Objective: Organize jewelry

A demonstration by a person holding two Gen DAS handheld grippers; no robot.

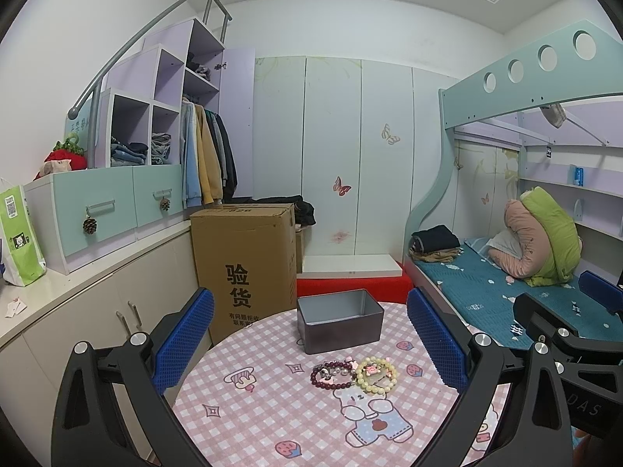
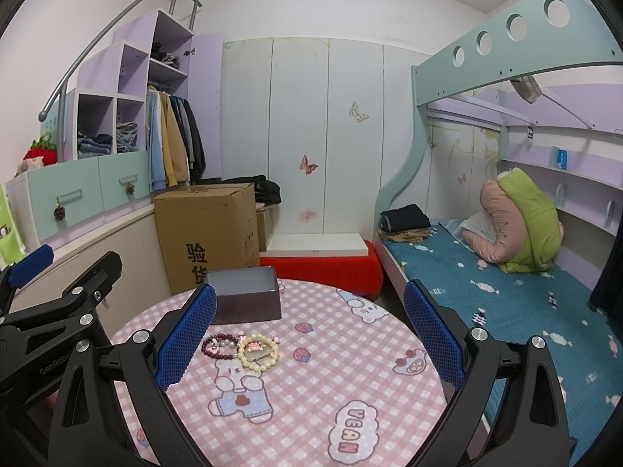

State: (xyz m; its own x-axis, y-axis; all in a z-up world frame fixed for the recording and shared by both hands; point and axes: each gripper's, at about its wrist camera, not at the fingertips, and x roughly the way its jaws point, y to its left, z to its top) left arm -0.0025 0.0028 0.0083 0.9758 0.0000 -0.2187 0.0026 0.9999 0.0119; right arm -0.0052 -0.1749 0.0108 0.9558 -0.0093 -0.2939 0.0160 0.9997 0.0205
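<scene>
A small heap of bead bracelets lies on the round pink checked table (image 1: 272, 408): a dark red one (image 1: 331, 376) on the left and a pale yellow one (image 1: 377, 373) on the right. Behind them stands an open, empty grey metal box (image 1: 339, 320). My left gripper (image 1: 311, 334) is open above the table, with the bracelets and box seen between its blue pads. In the right wrist view my right gripper (image 2: 309, 330) is also open and holds nothing. The bracelets (image 2: 243, 349) lie near its left pad, the box (image 2: 246, 295) behind them.
A tall cardboard carton (image 1: 243, 260) stands beyond the table on the left, beside low cabinets (image 1: 78, 323). A red cushion with a white board (image 1: 352, 272) lies behind the table. A bed with a teal cover (image 1: 502, 292) runs along the right.
</scene>
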